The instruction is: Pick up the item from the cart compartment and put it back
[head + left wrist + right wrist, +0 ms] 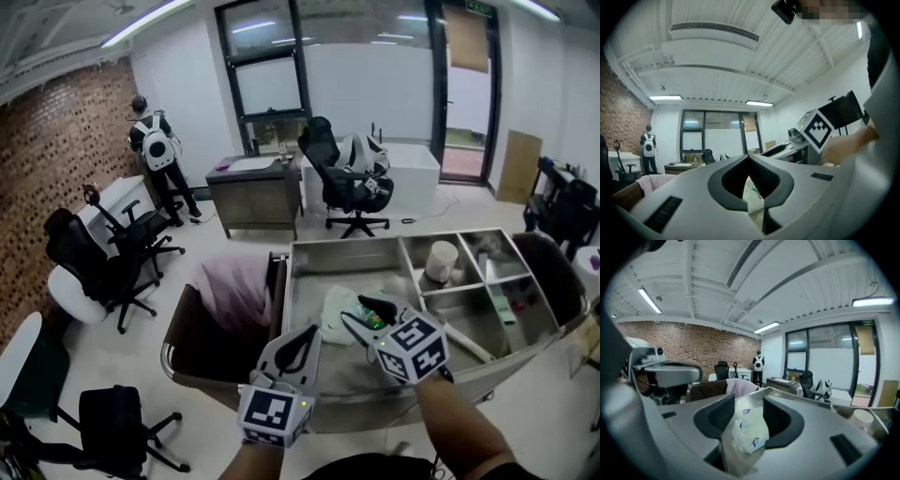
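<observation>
Pale, thin plastic is what we have to deal with. The packet (747,432), printed with small blue marks, lies in the big compartment (319,272) of the steel cart (347,242), near its front wall. It sits between the jaws of our right gripper (361,317), which are spread as wide as they go. As far as we can see, the pads flank the film rather than pinch it.

That is where we judge the main risk to be. If we close on a loose fold only, the slack wrapper may slide out on the lift, or its contents may sag and pull it free. The gripper tilts slightly downward, so closing too low could scrape the tips on the steel floor or trap the film against it.

Our left gripper (298,345) hovers just beside the right one, over the cart's front edge. Its jaws are pressed together on nothing. We think a careless lift could knock the two grippers together.

Further out, the divider (412,272) and the small compartments, one holding a white roll (441,261), stand to the right. A swing that way could drop the packet into the wrong section.
</observation>
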`<state>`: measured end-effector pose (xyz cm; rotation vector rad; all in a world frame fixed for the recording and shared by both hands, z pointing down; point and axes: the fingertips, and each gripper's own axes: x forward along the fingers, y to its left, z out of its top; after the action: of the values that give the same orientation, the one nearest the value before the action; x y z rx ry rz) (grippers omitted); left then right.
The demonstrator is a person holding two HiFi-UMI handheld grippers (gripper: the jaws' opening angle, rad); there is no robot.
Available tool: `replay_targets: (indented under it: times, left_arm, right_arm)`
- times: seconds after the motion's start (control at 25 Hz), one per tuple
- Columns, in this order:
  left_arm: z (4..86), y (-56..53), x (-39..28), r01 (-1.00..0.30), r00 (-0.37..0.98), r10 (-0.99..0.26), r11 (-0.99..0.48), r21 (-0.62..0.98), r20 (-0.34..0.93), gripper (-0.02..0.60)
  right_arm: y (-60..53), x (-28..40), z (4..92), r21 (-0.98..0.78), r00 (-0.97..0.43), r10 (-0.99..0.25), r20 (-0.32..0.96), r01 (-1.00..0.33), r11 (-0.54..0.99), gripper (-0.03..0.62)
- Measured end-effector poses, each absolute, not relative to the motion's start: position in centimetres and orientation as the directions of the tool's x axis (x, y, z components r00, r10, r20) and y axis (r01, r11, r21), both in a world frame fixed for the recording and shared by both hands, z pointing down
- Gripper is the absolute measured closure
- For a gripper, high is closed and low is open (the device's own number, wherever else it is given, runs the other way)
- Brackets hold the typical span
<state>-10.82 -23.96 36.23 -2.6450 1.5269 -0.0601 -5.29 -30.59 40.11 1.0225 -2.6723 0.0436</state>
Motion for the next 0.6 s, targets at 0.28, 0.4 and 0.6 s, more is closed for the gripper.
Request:
replay_targets:
  times: [0.28, 0.4, 0.6]
  left_arm:
    - [36.9, -24.1, -11.1, -0.861, 0.503, -0.864, -0.500, -0.094, -0.006, 0.581]
    - [37.0, -24.3, -11.4, -0.861, 0.503, -0.865, -0.501, -0.087, -0.001, 0.581]
    - [37.1, -24.3, -11.7, -0.864, 0.499, -0.867, -0.496, -0.087, -0.006, 0.581]
  right_arm:
    - [-35.8, -7.3, 45.0, 0.083, -0.634, -0.653, 0.414, -0.688, 0.721, 0.378]
    - [-37.3, -7.8, 46.7, 0.073, -0.594, -0.649, 0.475, -0.708, 0.702, 0.379]
    - [-38.7, -8.1, 49.7, 0.101, -0.527, -0.624, 0.577, -0.712, 0.694, 0.378]
